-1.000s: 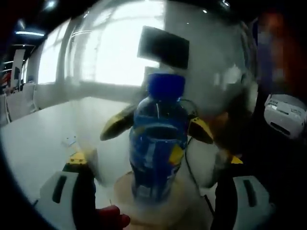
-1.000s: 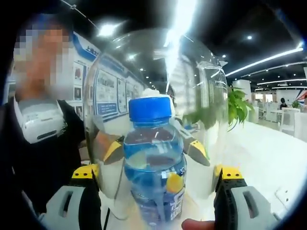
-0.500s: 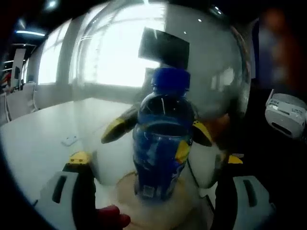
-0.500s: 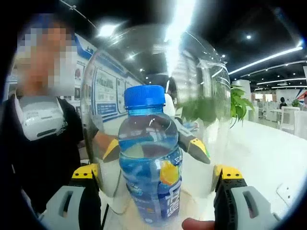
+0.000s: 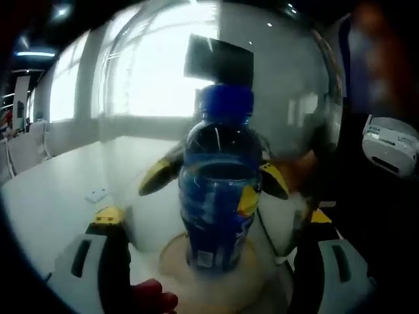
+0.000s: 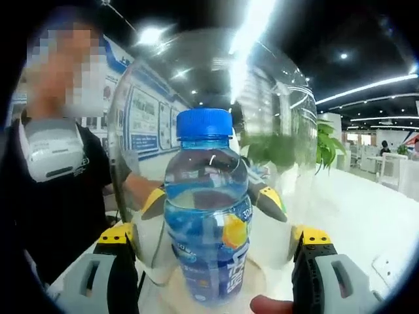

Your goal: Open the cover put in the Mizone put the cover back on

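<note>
A clear glass dome cover [image 5: 131, 98] [image 6: 275, 98] stands around a Mizone bottle [image 5: 219, 196] [image 6: 206, 229] with a blue cap [image 6: 203, 124], upright on a round wooden base [image 5: 177, 252] [image 6: 258, 278]. My left gripper [image 5: 213, 216] has its yellow-tipped jaws spread wide against the dome's two sides. My right gripper [image 6: 213, 235] clasps the dome the same way from the opposite side. Through the glass in the left gripper view I see the right gripper's yellow fingertips [image 5: 157, 175], and in the right gripper view the left gripper's fingertips [image 6: 270, 199].
The base rests on a white table [image 5: 46, 196] [image 6: 366, 216] with a small white object [image 5: 96, 194] [image 6: 386, 265] on it. A person in a dark shirt [image 6: 46, 216] stands close behind. A green plant [image 6: 324, 147] and chairs are farther off.
Both views have shifted a little, so the bottle stands fully upright and more of the wooden base shows under it. Both grippers keep their hold on the dome.
</note>
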A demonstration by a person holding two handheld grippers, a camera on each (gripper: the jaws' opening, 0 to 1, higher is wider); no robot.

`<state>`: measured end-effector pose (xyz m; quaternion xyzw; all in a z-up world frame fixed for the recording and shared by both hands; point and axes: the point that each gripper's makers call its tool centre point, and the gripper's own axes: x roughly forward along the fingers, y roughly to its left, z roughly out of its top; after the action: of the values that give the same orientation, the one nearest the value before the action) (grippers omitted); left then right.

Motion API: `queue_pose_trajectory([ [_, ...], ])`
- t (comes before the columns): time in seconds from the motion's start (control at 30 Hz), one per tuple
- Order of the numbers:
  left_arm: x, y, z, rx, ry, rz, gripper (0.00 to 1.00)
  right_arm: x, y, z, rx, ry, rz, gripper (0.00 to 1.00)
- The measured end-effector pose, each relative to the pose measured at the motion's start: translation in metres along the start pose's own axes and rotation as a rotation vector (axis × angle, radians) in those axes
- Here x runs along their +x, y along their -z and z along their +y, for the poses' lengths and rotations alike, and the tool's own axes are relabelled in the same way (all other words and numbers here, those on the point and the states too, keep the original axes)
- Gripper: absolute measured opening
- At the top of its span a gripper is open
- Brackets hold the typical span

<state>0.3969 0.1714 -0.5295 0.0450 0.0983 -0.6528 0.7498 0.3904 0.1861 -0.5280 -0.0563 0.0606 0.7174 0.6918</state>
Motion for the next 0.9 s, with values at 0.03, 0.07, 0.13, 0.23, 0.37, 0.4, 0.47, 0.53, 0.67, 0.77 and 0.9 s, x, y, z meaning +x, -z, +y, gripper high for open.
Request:
queue_pose_trajectory([
  [0.03, -0.0008, -0.0003, 0.0010, 0.003, 0.001, -0.015, 0.87, -0.0003, 0.0001, 0.0000, -0.002, 0.001, -0.001, 0.91],
  [0.07, -0.0008, -0.0009, 0.0010, 0.003, 0.001, -0.027, 0.87, -0.0007, 0.0000, 0.0000, -0.002, 0.001, -0.002, 0.91],
  [0.13, -0.0011, -0.0022, 0.0008, 0.001, 0.001, -0.057, 0.87, -0.0016, -0.0002, -0.0001, 0.000, 0.002, -0.016, 0.91],
  [0.23, -0.0011, -0.0035, 0.0011, 0.001, 0.000, -0.068, 0.87, -0.0021, -0.0010, 0.0003, 0.000, 0.003, -0.036, 0.91],
  [0.37, -0.0014, -0.0039, 0.0020, 0.000, 0.000, -0.074, 0.87, -0.0033, -0.0021, -0.0006, 0.003, 0.004, -0.062, 0.91],
  [0.4, -0.0014, -0.0039, 0.0023, -0.001, 0.001, -0.074, 0.87, -0.0032, -0.0025, -0.0010, 0.004, 0.004, -0.062, 0.91],
  [0.47, -0.0015, -0.0039, 0.0031, -0.002, 0.001, -0.073, 0.87, -0.0036, -0.0026, -0.0016, 0.004, 0.004, -0.059, 0.91],
  [0.53, -0.0016, -0.0037, 0.0034, -0.001, 0.000, -0.070, 0.87, -0.0043, -0.0023, -0.0028, 0.003, 0.004, -0.054, 0.91],
  [0.67, -0.0018, -0.0040, 0.0040, -0.001, 0.001, -0.077, 0.87, -0.0052, -0.0023, -0.0042, 0.003, 0.004, -0.056, 0.91],
  [0.77, -0.0016, -0.0042, 0.0044, -0.002, 0.001, -0.079, 0.87, -0.0056, -0.0023, -0.0052, 0.005, 0.004, -0.059, 0.91],
  [0.9, -0.0018, -0.0043, 0.0052, -0.001, 0.000, -0.077, 0.87, -0.0053, -0.0025, -0.0048, 0.005, 0.004, -0.060, 0.91],
])
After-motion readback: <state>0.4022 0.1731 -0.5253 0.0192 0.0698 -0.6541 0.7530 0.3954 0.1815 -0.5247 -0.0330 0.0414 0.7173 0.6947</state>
